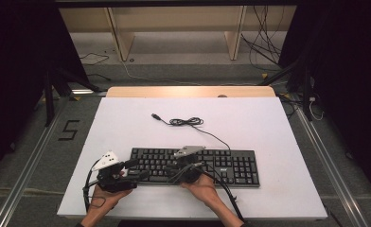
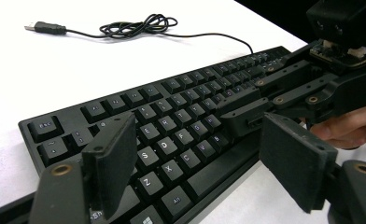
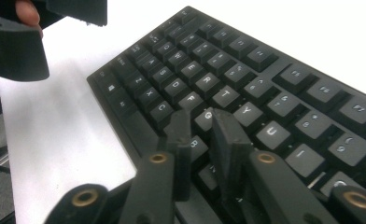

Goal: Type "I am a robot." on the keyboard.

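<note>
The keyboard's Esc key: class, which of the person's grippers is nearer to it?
Left. The left gripper sits at the keyboard's left end, with the Esc key just beyond its open jaws. The right gripper hovers over the middle letter keys, farther along.

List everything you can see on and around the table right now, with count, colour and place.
keyboard: 1, black, near middle of the table, under both grippers
cable: 1, black, loosely coiled behind the keyboard, plug end lying free to the left
table: 1, white top, wooden strip along the far edge
shelf: 1, pale wood, on the floor beyond the table
floor wires: several, dark, far right
left gripper: 1, black, jaws wide apart over the keyboard's left end, holding nothing
right gripper: 1, black, jaws a narrow gap apart over the middle keys, nothing between them
hands: 2, at the near edge
</note>
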Tool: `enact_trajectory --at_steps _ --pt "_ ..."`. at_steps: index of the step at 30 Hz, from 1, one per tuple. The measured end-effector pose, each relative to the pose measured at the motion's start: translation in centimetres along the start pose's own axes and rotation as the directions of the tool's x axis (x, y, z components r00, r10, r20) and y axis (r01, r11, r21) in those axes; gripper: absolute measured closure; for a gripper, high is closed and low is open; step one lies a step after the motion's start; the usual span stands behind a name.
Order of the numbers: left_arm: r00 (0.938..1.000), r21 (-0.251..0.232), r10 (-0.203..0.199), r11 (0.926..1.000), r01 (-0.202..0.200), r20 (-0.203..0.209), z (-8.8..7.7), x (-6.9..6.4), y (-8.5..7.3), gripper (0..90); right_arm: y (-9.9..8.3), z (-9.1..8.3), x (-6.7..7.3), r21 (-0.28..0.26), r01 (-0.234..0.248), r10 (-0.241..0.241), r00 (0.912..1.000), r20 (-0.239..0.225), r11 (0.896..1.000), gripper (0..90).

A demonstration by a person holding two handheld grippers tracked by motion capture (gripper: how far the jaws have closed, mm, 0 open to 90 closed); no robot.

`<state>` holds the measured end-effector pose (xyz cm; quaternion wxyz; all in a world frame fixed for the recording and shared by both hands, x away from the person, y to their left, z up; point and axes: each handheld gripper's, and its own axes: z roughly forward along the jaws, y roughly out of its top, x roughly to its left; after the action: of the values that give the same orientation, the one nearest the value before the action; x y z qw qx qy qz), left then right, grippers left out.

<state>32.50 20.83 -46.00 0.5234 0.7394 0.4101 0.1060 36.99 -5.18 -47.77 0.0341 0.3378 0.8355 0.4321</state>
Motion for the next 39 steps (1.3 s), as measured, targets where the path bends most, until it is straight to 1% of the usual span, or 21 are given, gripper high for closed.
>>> enact_trajectory --at_steps 3,4,5,9,12,15,30,36,37,39 --pt "1.0 0.0 0.0 1.0 0.0 -0.001 0.0 0.0 0.0 27.3 0.1 -0.3 -0.2 -0.007 -0.008 0.008 1.0 0.0 1.0 73.2" --pt "1.0 0.0 0.0 1.0 0.0 -0.001 0.0 0.0 0.0 27.3 0.1 -0.3 -0.2 -0.007 -0.008 0.008 1.0 0.0 1.0 73.2" --pt "1.0 0.0 0.002 1.0 -0.002 0.0 0.0 0.0 0.0 27.3 0.2 -0.5 -0.4 -0.019 -0.011 0.011 0.9999 0.0 1.0 70.6" --pt "1.0 -0.002 0.002 1.0 -0.002 -0.001 0.0 0.0 0.0 27.3 0.4 -1.0 -0.7 -0.025 -0.022 0.022 0.9998 0.001 0.999 64.6" --pt "1.0 -0.001 0.003 1.0 -0.003 -0.001 0.0 0.0 0.0 27.3 0.4 -1.3 -1.0 -0.033 -0.028 0.028 0.9996 0.007 0.999 62.6" --pt "1.0 0.0 0.003 1.0 -0.003 -0.002 0.0 0.1 0.0 27.3 0.5 -1.6 -1.3 -0.034 -0.035 0.035 0.9993 0.015 0.999 57.5" --pt "1.0 -0.001 0.007 1.0 -0.007 -0.002 0.0 0.0 0.0 27.1 0.4 -2.6 -2.5 -0.042 -0.063 0.065 0.9971 0.039 0.997 50.3" --pt "1.0 -0.002 0.009 1.0 -0.009 -0.003 -0.1 0.0 0.0 27.1 0.4 -2.8 -2.8 -0.045 -0.066 0.069 0.9963 0.051 0.997 51.7" --pt "1.0 -0.003 0.007 1.0 -0.007 -0.003 -0.1 0.0 0.0 27.1 0.4 -2.9 -2.9 -0.044 -0.066 0.068 0.9958 0.06 0.997 54.4" --pt "1.0 -0.003 0.008 1.0 -0.008 -0.003 -0.1 0.0 0.0 27.1 0.4 -2.9 -3.0 -0.041 -0.069 0.071 0.9951 0.069 0.997 57.0"
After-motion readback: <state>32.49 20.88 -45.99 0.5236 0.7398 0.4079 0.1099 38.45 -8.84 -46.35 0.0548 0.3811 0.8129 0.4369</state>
